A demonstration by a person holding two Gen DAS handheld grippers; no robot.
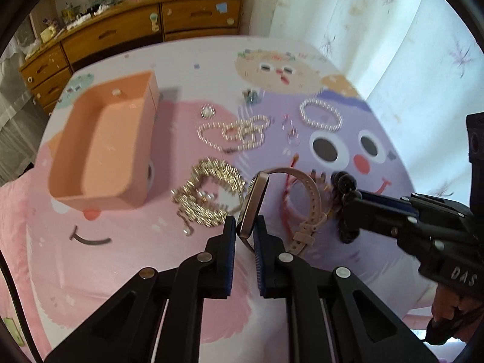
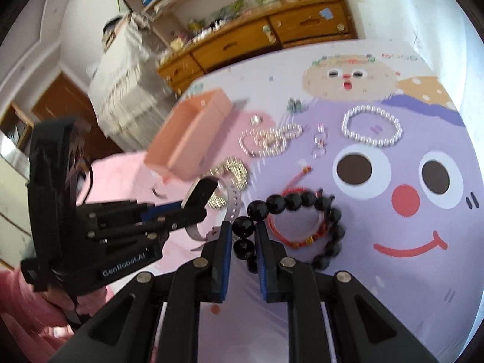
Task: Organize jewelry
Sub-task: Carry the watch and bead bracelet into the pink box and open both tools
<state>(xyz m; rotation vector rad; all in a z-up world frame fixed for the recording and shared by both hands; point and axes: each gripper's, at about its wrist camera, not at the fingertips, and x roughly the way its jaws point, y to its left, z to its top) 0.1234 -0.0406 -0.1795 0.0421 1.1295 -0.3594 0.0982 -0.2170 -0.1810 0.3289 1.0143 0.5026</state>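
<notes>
Surface: bed with cartoon-print sheet (image 1: 348, 260), jewelry spread across it. Orange box (image 1: 103, 145) open at left, apparently empty; likely the destination.

Left gripper (image 1: 244, 236): fingers clenched on the case of a watch (image 1: 254, 202), beige strap trailing to the right, case raised on edge. Right gripper (image 2: 244, 236): fingers closed on a black bead bracelet (image 2: 302, 202); rest of loop lying on sheet around a red cord bracelet (image 2: 290, 236).

Judged step: lift both, carry to box. Raise beads straight up so red cord is not dragged along. Keep watch strap clear of gold chain (image 1: 208, 199). Release low inside the box.

Legible: "GenRobot.AI" on left gripper body; "DAS" on right. Nothing else readable.
</notes>
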